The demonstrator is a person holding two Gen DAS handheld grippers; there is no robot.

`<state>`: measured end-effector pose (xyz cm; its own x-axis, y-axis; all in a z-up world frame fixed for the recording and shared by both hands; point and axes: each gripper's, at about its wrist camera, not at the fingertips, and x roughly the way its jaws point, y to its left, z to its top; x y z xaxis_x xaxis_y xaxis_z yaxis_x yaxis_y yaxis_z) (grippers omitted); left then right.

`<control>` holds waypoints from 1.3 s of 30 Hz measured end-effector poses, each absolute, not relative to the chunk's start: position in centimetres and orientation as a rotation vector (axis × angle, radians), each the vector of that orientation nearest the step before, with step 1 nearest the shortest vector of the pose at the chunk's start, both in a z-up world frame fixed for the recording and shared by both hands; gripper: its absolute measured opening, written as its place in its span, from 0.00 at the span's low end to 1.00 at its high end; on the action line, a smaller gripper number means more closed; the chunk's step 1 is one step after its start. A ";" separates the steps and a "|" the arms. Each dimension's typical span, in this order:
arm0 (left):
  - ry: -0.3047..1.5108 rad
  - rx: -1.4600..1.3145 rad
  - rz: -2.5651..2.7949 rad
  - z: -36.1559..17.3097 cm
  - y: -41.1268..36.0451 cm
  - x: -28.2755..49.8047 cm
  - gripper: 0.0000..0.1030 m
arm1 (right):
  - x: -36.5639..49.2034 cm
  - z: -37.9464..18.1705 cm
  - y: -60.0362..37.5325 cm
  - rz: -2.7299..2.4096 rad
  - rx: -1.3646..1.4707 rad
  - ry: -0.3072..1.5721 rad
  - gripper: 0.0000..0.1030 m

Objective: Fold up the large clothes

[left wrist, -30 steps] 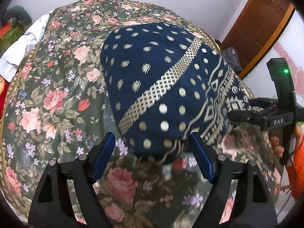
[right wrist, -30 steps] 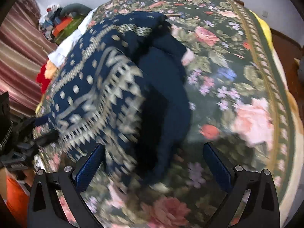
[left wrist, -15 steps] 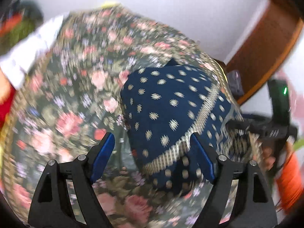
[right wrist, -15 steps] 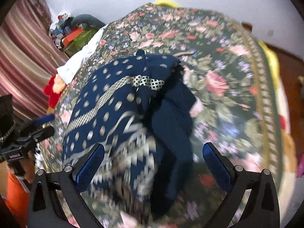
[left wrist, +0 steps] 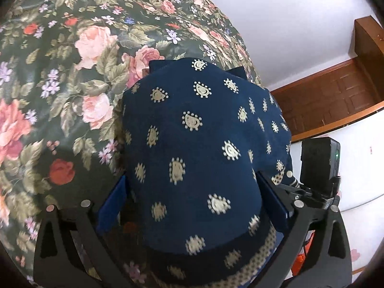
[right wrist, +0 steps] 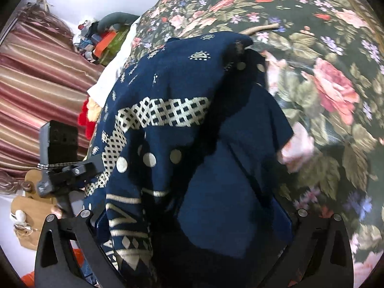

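Note:
A navy garment point(left wrist: 192, 132) with cream motifs lies folded in a bundle on the floral bedspread point(left wrist: 72, 72). My left gripper point(left wrist: 190, 182) reaches over its near end, jaws opening wide. The cloth fills the gap between the blue pads point(left wrist: 115, 201), and no pinch shows. In the right wrist view the same garment point(right wrist: 168, 120), with its lattice band and plain navy underside, bulges between the fingers of my right gripper point(right wrist: 192, 213). Those fingers stand wide apart, pads mostly hidden by cloth. Each gripper shows in the other's view: the right gripper point(left wrist: 319, 168) and the left gripper point(right wrist: 60, 168).
The bedspread point(right wrist: 324, 60) stretches far beyond the garment. A wooden door point(left wrist: 336, 100) and a white wall stand past the bed. A striped curtain point(right wrist: 36, 84), a pile of things point(right wrist: 103, 43) and a white cloth point(right wrist: 105, 84) lie along the bed's other side.
Both grippers have moved forward and down onto the garment, which was ahead of the fingers and now lies between them. The left view has rolled. The left jaws stand wider.

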<state>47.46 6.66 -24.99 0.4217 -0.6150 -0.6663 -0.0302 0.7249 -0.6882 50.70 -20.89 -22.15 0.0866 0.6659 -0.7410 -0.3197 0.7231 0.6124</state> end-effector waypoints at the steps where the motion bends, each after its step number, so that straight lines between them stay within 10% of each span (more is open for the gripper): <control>1: 1.087 -0.701 -0.407 -25.2 6.7 47.7 0.99 | 50.7 -22.2 -20.6 0.762 0.326 1.280 1.00; 7: 1.102 -0.745 -0.412 -25.8 7.1 48.4 0.97 | 50.9 -22.1 -19.2 0.767 0.321 1.253 1.00; 18: 1.063 -0.631 -0.435 -22.0 7.6 43.8 0.70 | 46.0 -18.2 -17.5 0.815 0.239 1.191 0.48; 39: 0.823 -0.491 -0.381 -8.8 15.1 32.1 0.66 | 35.8 -6.0 -9.7 0.896 0.152 1.022 0.45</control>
